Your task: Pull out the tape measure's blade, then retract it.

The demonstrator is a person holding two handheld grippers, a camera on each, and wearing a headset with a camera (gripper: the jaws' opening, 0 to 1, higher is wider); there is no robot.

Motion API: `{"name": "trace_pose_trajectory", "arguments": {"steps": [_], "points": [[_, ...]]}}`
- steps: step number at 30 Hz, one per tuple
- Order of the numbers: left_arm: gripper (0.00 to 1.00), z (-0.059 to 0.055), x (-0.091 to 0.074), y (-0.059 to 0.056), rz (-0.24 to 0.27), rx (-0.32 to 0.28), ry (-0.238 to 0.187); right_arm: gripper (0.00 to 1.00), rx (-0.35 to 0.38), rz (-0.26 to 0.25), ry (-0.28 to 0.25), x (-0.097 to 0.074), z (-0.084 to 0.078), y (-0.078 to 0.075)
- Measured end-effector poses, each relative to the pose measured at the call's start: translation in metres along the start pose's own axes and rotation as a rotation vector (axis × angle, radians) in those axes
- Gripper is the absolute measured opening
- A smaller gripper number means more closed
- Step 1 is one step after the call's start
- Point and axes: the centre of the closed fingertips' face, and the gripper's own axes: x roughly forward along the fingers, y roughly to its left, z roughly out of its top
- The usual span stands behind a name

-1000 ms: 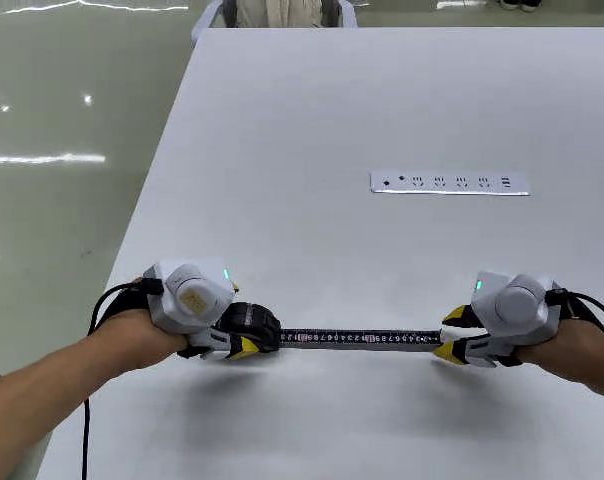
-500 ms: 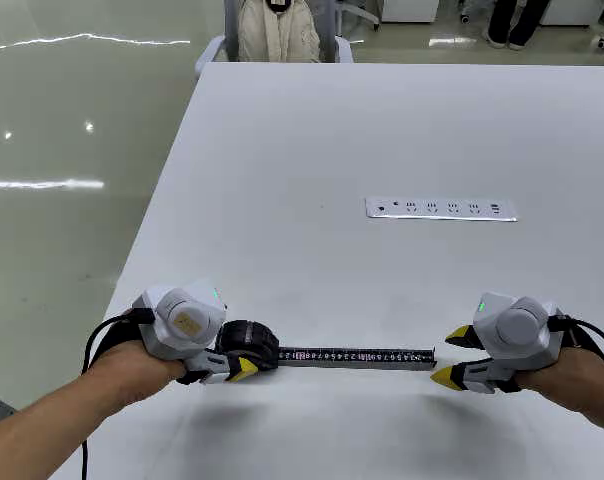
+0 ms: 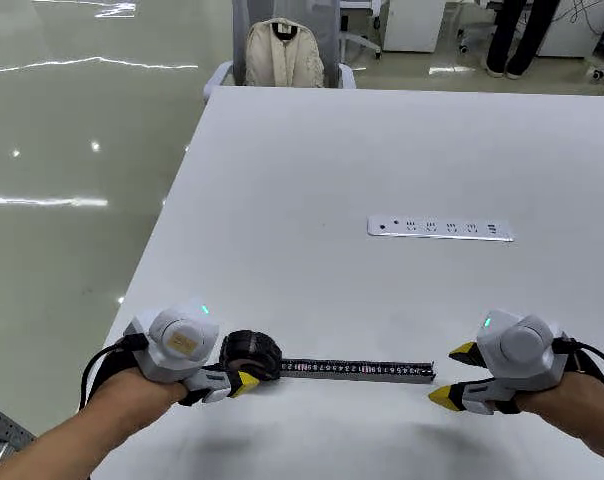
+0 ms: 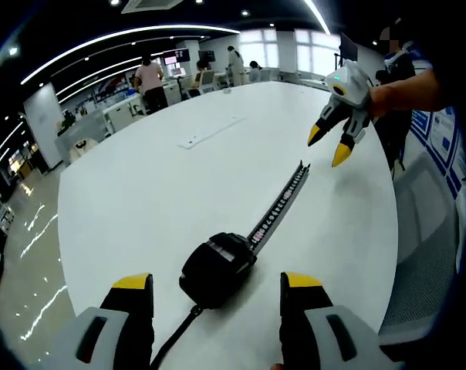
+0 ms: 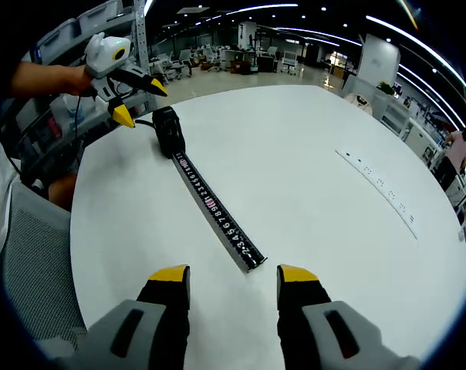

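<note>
A glossy pale-green floor (image 3: 62, 180) mirrors ceiling lights around the broad, matte white bench (image 3: 382, 140), whose top is smooth and flat. At the far edge stands a grey chair (image 3: 240, 30) with a cream fabric backpack (image 3: 282, 55) on it. A long, flat white power strip (image 3: 440, 228) lies on the bench, well apart from the work.

Near the front edge lies the black, rounded tape measure case (image 3: 250, 354). Its narrow dark blade (image 3: 357, 370) with pale numerals is drawn out straight and flat on the bench toward the right.

The left tool (image 4: 217, 281), white-bodied with yellow-tipped jaws, is held low by a hand behind the case. Its jaws are wide apart with the case just ahead of the gap; whether a tip brushes the case is hard to tell. The right tool (image 5: 233, 274) sits level at the blade's free end, jaws spread and gripping nothing, with the blade tip just short of them.
</note>
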Motion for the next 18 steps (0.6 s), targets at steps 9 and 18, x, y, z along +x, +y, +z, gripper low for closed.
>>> {"name": "trace_pose_trajectory", "arguments": {"steps": [9,18], "points": [[0.66,-0.004,-0.012,-0.003,0.034,-0.039,-0.013,0.52,0.030,-0.036,-0.022,-0.007,0.006,0.009],[0.69,-0.007,-0.024,-0.004,0.089,-0.105,-0.032,0.57,0.078,-0.068,-0.043,-0.015,0.010,0.016]]}}
